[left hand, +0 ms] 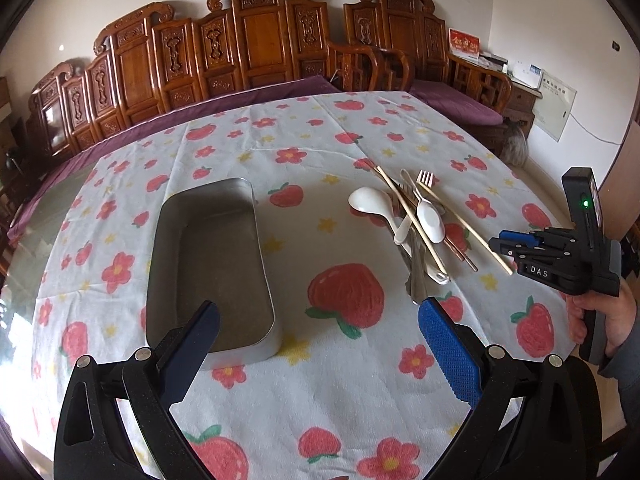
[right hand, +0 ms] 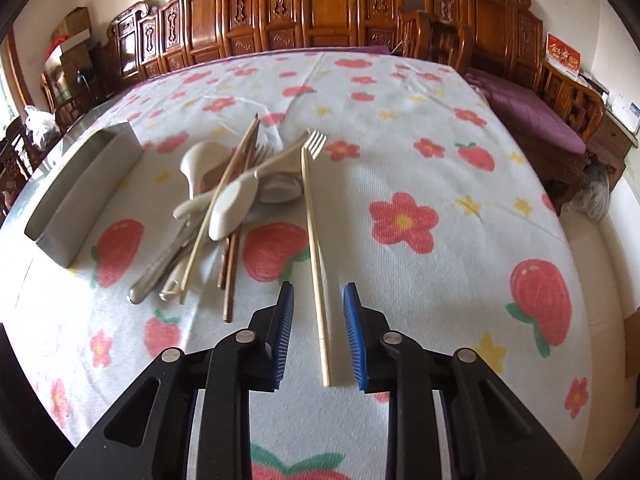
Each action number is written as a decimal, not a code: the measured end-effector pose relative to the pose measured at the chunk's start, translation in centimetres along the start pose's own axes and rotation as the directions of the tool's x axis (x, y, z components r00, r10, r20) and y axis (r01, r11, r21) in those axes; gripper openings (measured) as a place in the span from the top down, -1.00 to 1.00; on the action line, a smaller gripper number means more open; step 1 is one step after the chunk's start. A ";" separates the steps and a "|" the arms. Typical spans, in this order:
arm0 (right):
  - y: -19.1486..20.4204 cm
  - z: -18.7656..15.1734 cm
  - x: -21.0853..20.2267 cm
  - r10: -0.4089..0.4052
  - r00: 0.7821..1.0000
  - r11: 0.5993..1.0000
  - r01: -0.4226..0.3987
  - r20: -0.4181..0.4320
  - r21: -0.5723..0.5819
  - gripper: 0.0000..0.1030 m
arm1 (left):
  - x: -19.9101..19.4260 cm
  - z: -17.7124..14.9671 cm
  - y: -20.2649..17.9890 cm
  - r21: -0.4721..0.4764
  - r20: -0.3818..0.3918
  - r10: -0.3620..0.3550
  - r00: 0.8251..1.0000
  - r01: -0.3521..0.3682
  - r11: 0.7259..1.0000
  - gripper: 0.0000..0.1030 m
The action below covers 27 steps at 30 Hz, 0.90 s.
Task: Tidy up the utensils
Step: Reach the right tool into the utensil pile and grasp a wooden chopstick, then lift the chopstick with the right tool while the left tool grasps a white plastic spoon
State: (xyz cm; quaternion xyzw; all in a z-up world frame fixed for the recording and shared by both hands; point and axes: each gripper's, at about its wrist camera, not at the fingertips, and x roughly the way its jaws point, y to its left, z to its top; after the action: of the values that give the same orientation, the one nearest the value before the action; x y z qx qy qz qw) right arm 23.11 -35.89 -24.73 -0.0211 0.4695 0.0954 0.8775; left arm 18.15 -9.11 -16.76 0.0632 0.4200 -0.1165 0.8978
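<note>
Blue-padded fingers of the right gripper (right hand: 319, 336) stand parted on either side of a pale chopstick (right hand: 316, 264) lying on the flowered tablecloth (right hand: 440, 152), not touching it. Just left of it lies the heap of utensils (right hand: 224, 200): white spoons, forks, more chopsticks. Farther left sits a metal tray (left hand: 212, 264), with the left gripper (left hand: 320, 344) spread wide near it, holding nothing.
</note>
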 end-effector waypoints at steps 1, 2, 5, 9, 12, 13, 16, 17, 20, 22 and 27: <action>0.0 0.0 0.3 0.002 1.000 1.000 -0.002 -0.006 -0.004 0.46 | 0.3 0.1 -0.1 0.001 -0.005 -0.001 1.000 0.001 1.000 -0.86; 0.0 -0.1 0.6 -0.002 1.000 1.000 0.002 -0.017 -0.018 0.47 | 0.6 0.2 -0.2 0.002 -0.009 -0.002 1.000 0.002 1.000 -0.86; -0.2 -0.5 1.2 -0.033 0.999 0.998 0.031 -0.033 -0.047 0.59 | 1.5 0.5 -0.7 0.006 -0.019 -0.008 1.000 0.009 1.000 -0.86; -0.8 -0.7 1.2 -0.041 0.998 0.997 0.038 -0.044 -0.065 0.84 | 3.2 1.5 -1.8 0.021 -0.029 -0.026 0.999 0.027 0.999 -0.86; -1.8 -0.8 1.0 -0.009 0.998 0.999 0.007 -0.058 -0.044 0.87 | 4.6 2.6 -3.2 0.042 -0.034 -0.044 0.998 0.045 0.998 -0.86; -2.2 -0.7 0.9 -0.007 0.998 0.999 0.005 -0.056 -0.037 0.87 | 5.1 3.0 -3.7 0.049 -0.033 -0.050 0.998 0.051 0.997 -0.86; -3.2 -0.5 0.2 -0.009 0.999 1.000 0.008 -0.044 -0.009 0.89 | 6.7 4.5 -5.6 0.081 -0.030 -0.070 0.997 0.072 0.994 -0.77; -3.5 -0.5 -0.1 -0.006 0.999 1.000 0.006 -0.036 -0.002 0.89 | 7.1 4.8 -6.1 0.088 -0.032 -0.079 0.996 0.081 0.993 -0.75; -4.1 -0.1 -0.9 0.003 1.000 1.000 -0.003 -0.011 0.011 0.89 | 9.1 6.0 -7.9 0.106 -0.046 -0.104 0.994 0.108 0.988 -0.62; -4.6 0.0 -1.2 0.008 1.000 1.000 -0.008 0.000 0.025 0.89 | 10.5 6.8 -9.1 0.119 -0.059 -0.113 0.992 0.119 0.986 -0.47; -4.8 0.1 -1.4 0.021 1.000 0.999 -0.021 0.010 0.044 0.89 | 13.2 8.0 -11.3 0.129 -0.096 -0.141 0.985 0.153 0.980 -0.12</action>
State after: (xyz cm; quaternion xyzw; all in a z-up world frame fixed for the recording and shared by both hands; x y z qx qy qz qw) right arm 23.34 -40.79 -23.80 0.0035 0.4676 0.0944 0.8789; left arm 29.27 -23.72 -22.00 0.0980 0.4531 -0.2082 0.8612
